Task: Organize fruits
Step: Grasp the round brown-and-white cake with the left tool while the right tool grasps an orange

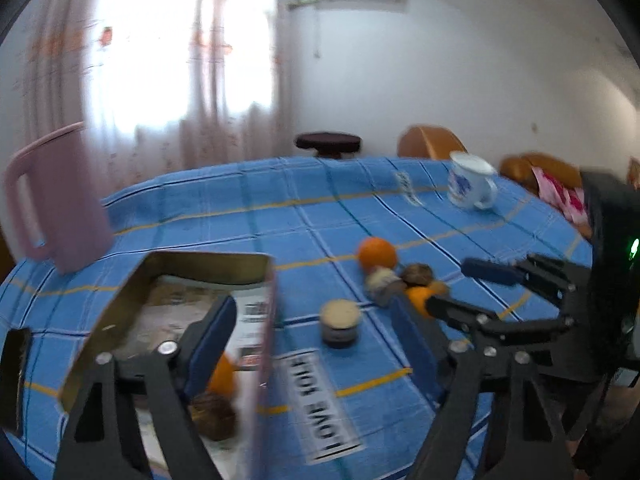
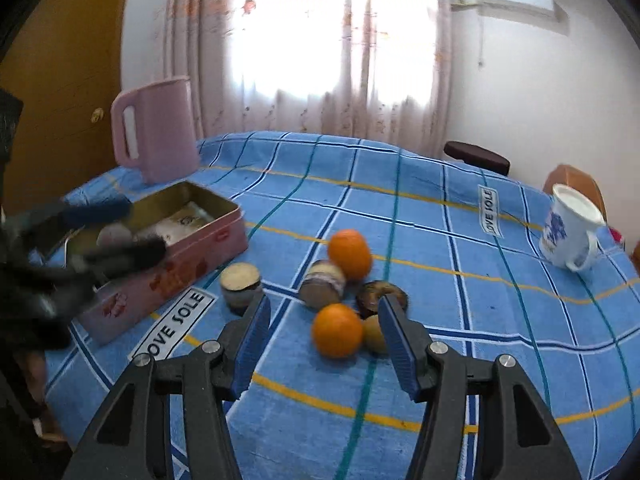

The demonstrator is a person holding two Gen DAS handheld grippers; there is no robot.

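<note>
1. While a blue checked tablecloth (image 2: 400,220) covers the table, a pink jug (image 2: 160,128) stands at its far left and a white mug (image 2: 568,232) at the right.
2. Just before the jug lies a pink tin box (image 2: 192,240), holding an orange (image 1: 222,376) and a brown fruit (image 1: 214,420).
3. Mid-table, two oranges (image 2: 350,254), three cut dark fruits (image 2: 242,284) and a yellowish fruit (image 2: 374,334) cluster together.
4. Left gripper (image 1: 312,340) straddles the tin's near wall, jaws apart, gripping nothing.
5. Right gripper (image 2: 324,336) hovers near the cluster, jaws apart and empty.

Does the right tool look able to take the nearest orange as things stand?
Probably yes: the right tool is open, the nearest orange lies just ahead, top clear; a small yellowish fruit touches its side.
</note>
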